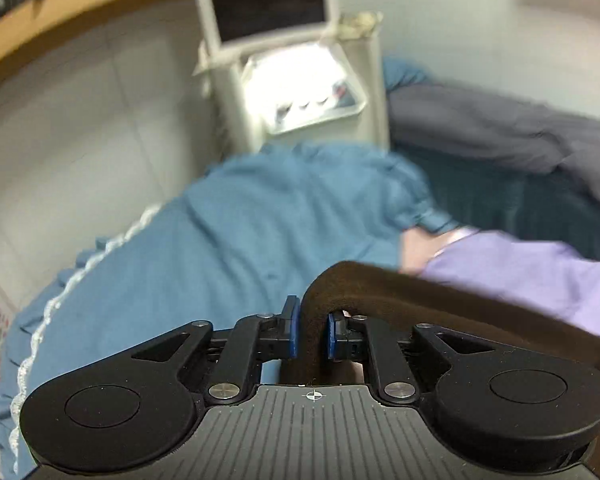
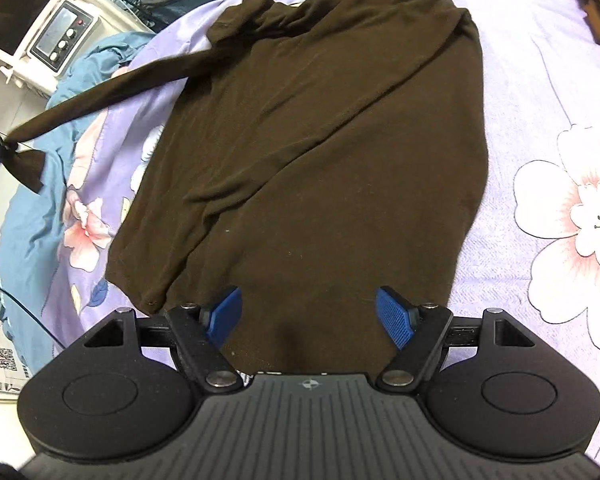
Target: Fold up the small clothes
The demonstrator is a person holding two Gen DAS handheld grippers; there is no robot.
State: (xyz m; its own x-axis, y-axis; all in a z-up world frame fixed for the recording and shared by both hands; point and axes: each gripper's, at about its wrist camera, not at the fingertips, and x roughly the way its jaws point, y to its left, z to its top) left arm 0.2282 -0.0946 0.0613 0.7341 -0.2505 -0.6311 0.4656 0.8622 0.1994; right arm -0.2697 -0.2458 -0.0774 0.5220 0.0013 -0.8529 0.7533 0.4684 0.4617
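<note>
Brown garment (image 2: 320,140) spread flat on floral bedsheet (image 2: 540,100), directly ahead of right gripper (image 2: 310,316), jaws spread over its near hem. Left gripper (image 1: 311,336) pinches sleeve end, pulled out leftward. Left wrist view motion-blurred; hem partly hidden under gripper body

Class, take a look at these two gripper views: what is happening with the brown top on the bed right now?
A person with two handheld grippers is folding a brown long-sleeved top spread on a floral purple bedsheet. The left gripper is shut on a sleeve, which stretches out sideways past the sheet's edge. The right gripper is open over the near hem, gripping nothing.
</note>
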